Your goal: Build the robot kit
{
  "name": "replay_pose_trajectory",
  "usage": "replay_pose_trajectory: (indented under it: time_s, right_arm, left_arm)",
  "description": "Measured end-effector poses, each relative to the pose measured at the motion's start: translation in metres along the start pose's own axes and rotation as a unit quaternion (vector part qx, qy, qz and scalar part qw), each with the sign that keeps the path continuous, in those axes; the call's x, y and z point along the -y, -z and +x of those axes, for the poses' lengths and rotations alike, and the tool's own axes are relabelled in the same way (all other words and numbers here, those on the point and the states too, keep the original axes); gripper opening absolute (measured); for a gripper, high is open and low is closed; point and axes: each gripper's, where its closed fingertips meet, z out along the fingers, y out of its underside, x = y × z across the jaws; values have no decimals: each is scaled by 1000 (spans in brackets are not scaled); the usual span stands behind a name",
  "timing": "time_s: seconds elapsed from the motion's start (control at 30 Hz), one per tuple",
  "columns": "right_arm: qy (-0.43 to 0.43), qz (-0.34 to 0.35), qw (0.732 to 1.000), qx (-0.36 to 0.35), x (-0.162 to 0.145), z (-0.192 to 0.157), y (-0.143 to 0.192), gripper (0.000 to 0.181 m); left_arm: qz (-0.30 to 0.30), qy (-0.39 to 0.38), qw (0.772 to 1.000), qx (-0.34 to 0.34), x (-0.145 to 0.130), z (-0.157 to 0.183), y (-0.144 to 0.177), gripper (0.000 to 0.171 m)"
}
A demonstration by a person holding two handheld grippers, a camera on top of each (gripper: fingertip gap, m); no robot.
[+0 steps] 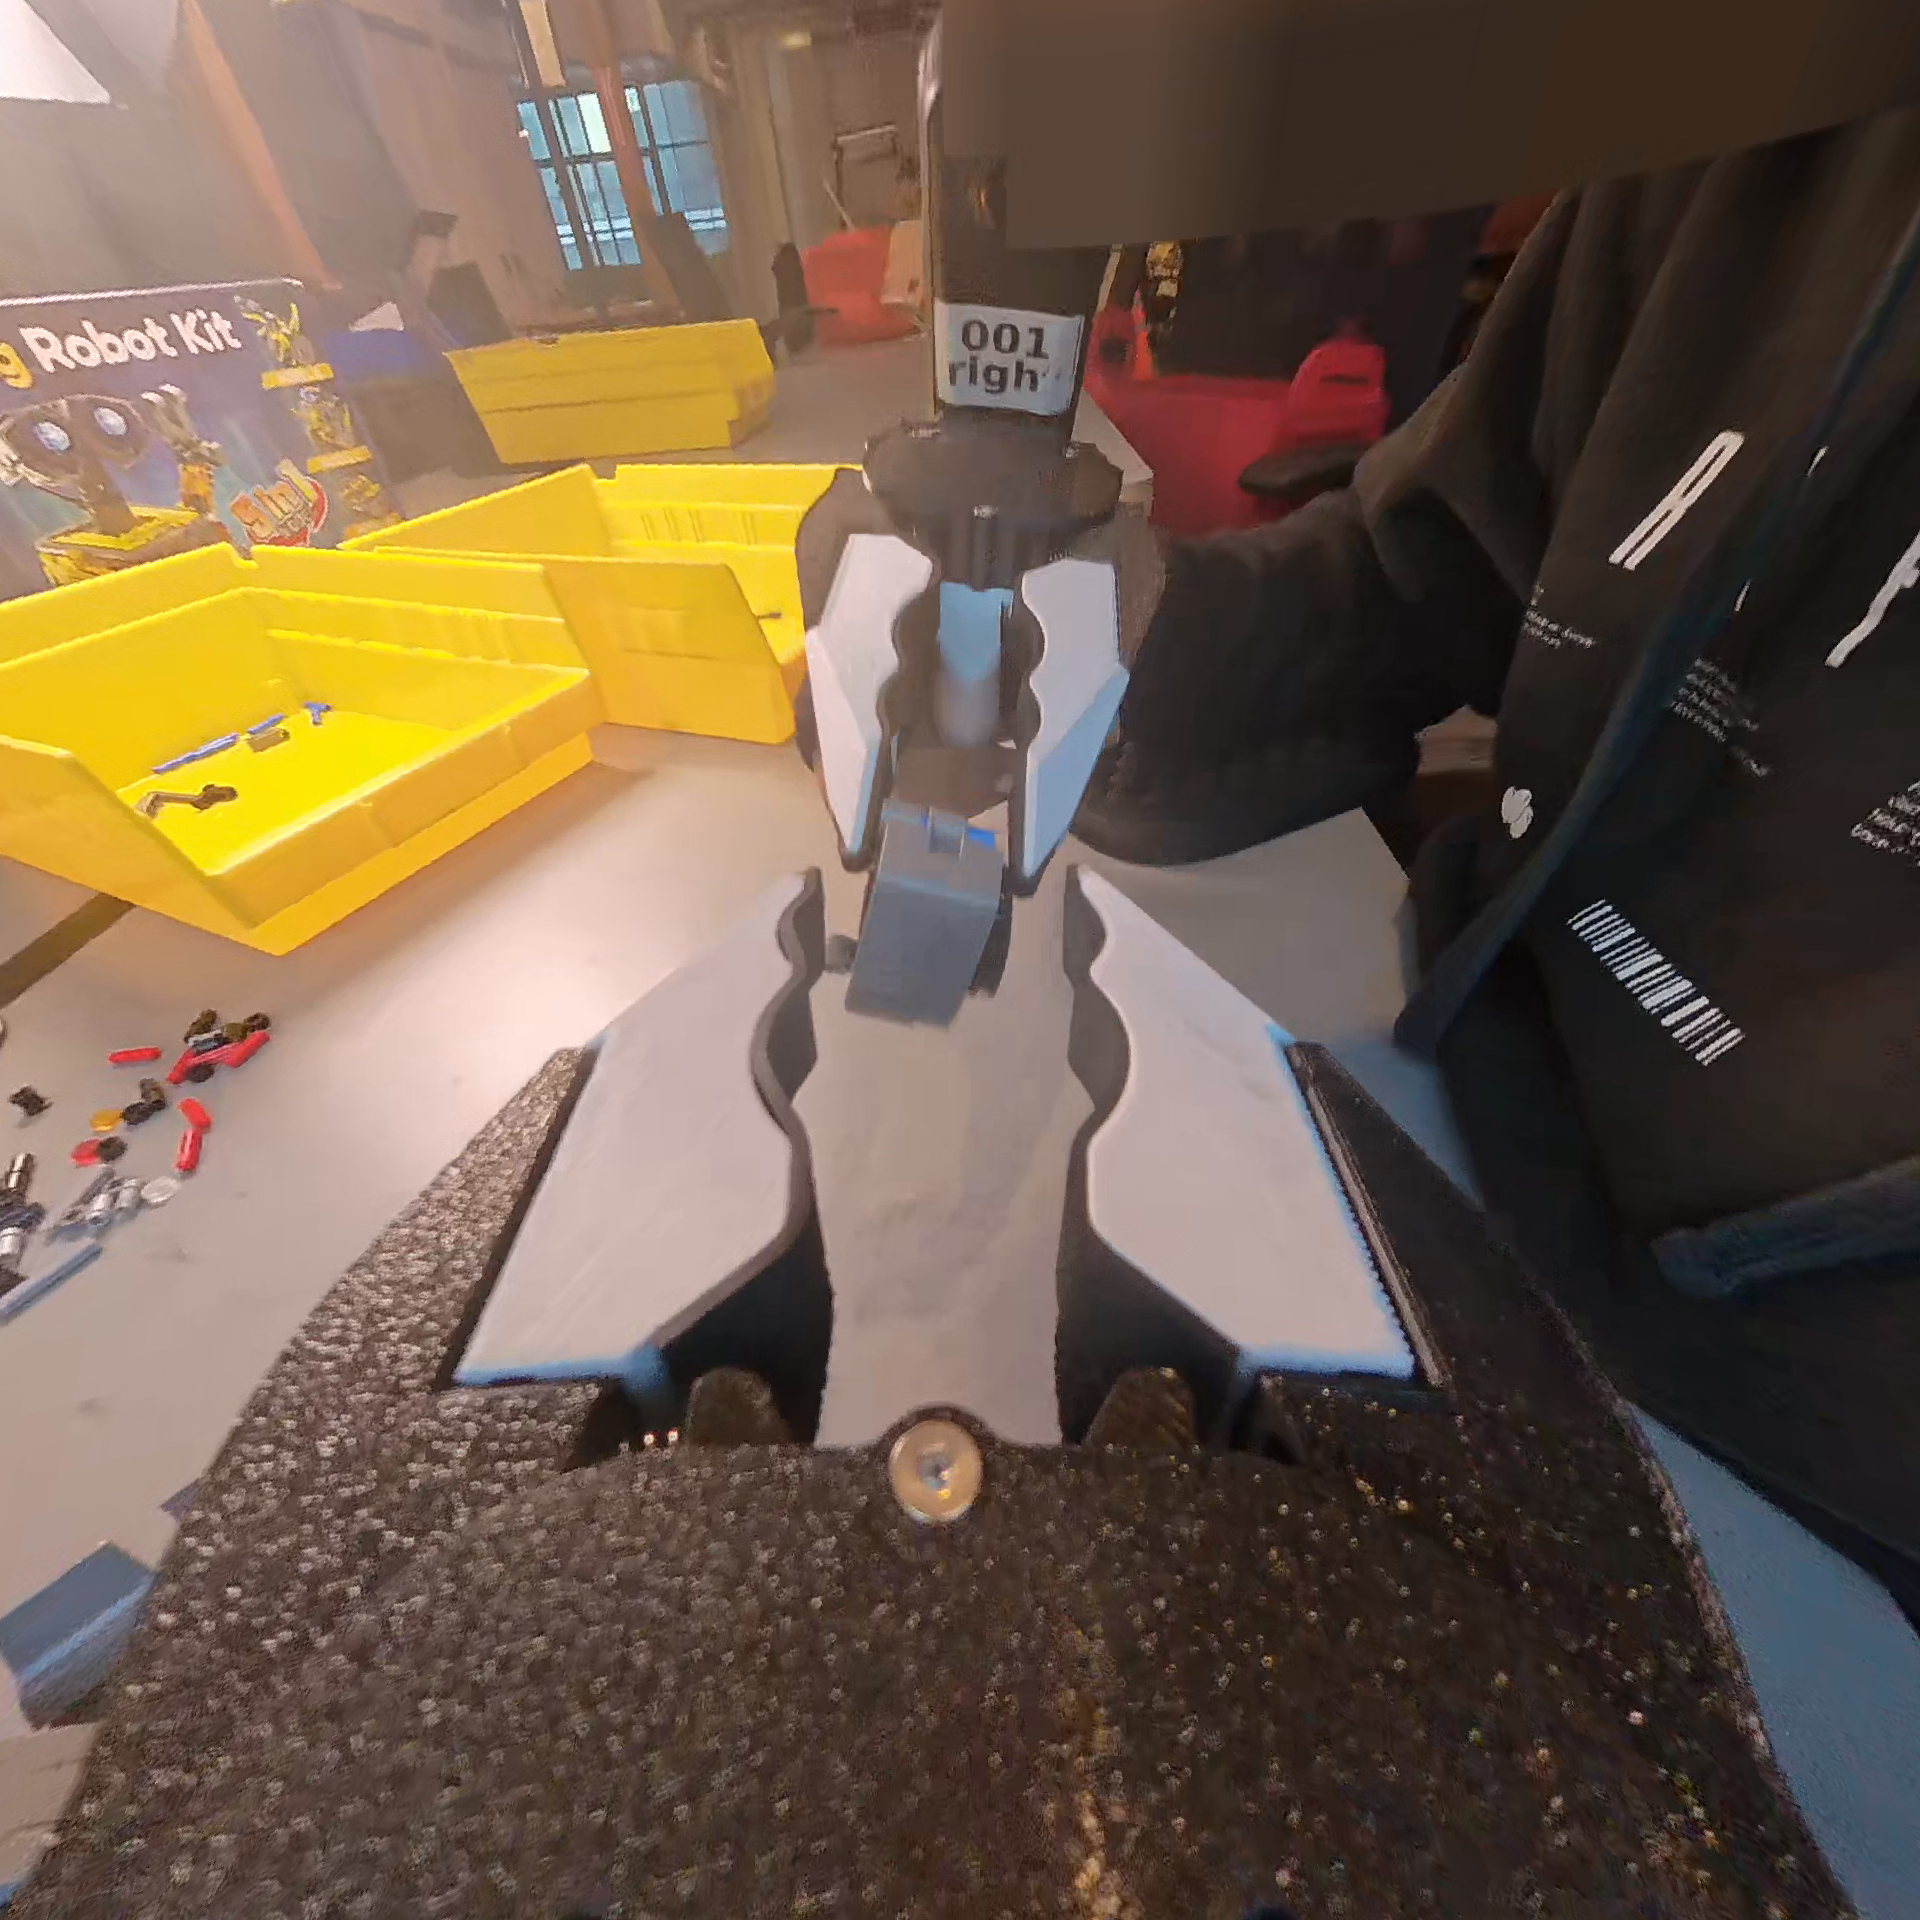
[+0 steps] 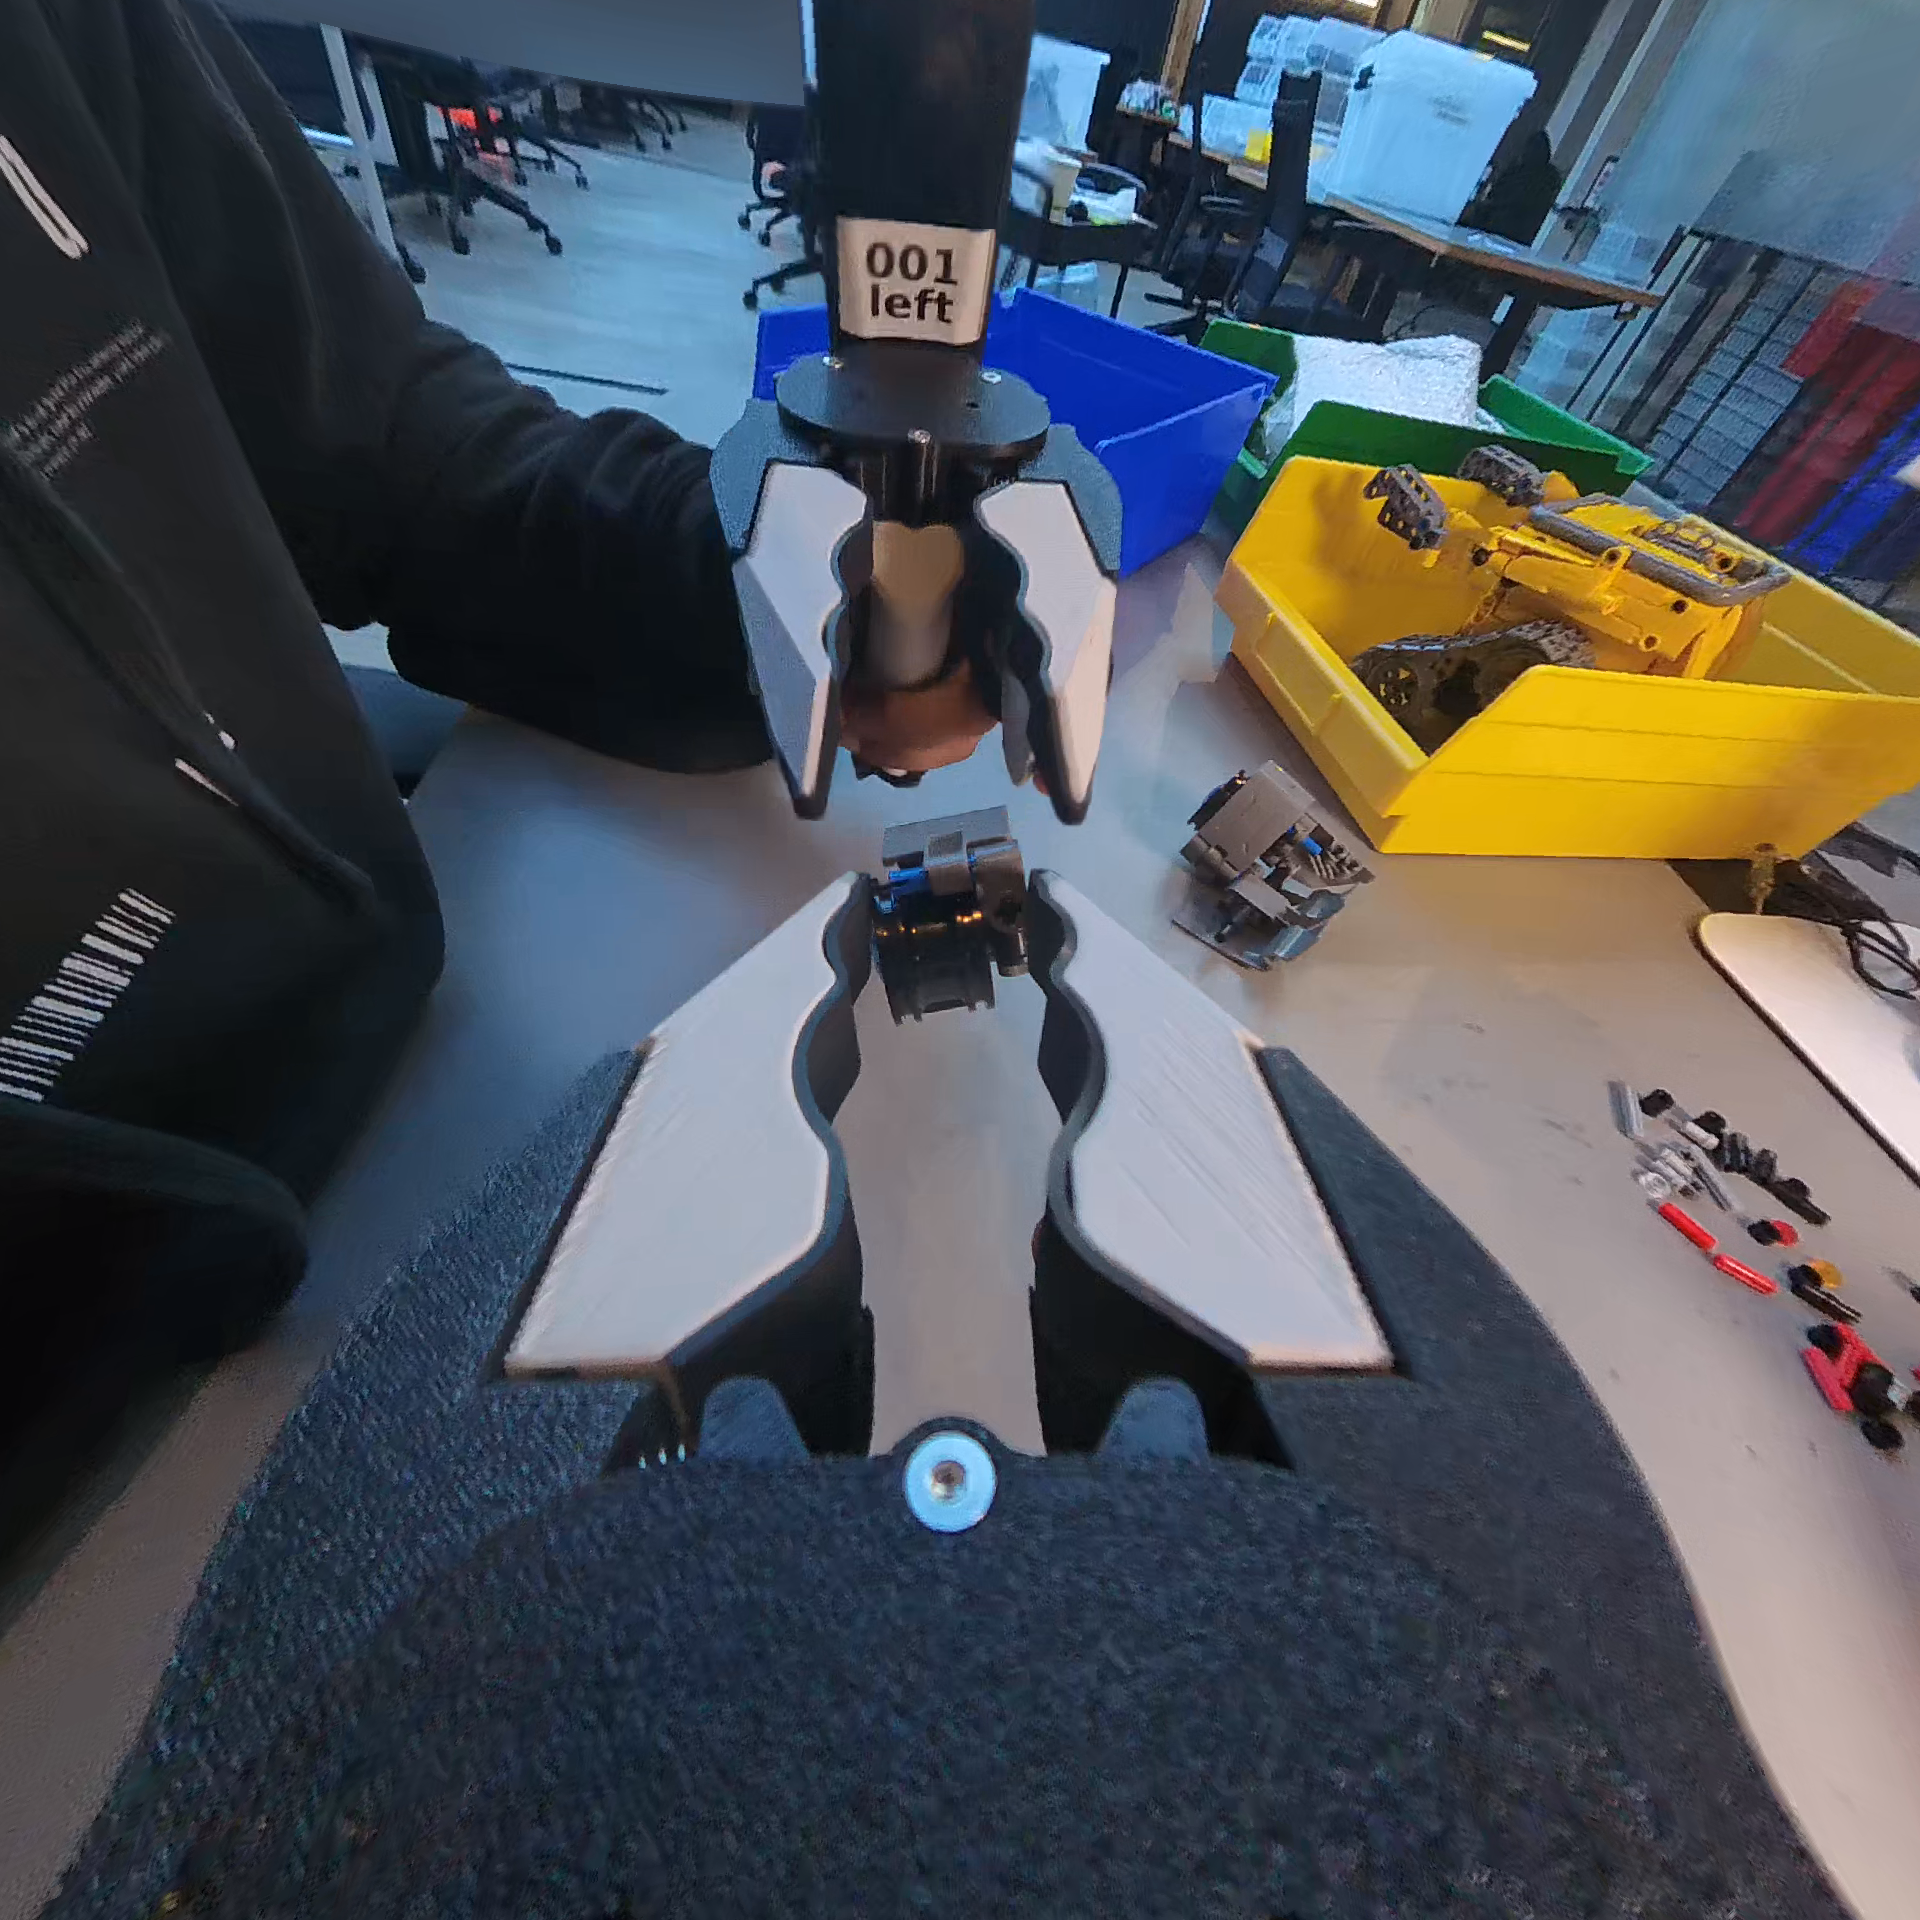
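the right gripper (image 2: 948,883) is closed on a small grey and black brick assembly (image 2: 945,914) with blue pins, held at its fingertips above the grey table (image 2: 582,883). the left gripper (image 1: 940,883) faces it with its jaws spread wide and nothing between them, its tips just beside that assembly. right of the assembly in the right wrist view lie a second grey brick assembly (image 2: 1270,868) and a yellow bin (image 2: 1558,769) holding a yellow tracked vehicle model (image 2: 1538,592).

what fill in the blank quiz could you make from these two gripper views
1. The grey block assembly is clamped between the fingertips of the ___ gripper.
2. The left gripper, facing it just above the assembly, has its jaws ___.
3. The tracked toy vehicle lies in a ___ bin.

Missing words: right; open; yellow
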Motion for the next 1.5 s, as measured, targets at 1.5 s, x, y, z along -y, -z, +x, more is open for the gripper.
replay_pose_trajectory:
  time_s: [1.5]
  right_arm:
    - [17,108,993,-43,41,1,9,29]
  left_arm:
    - [138,249,955,-87,34,1,-2,25]
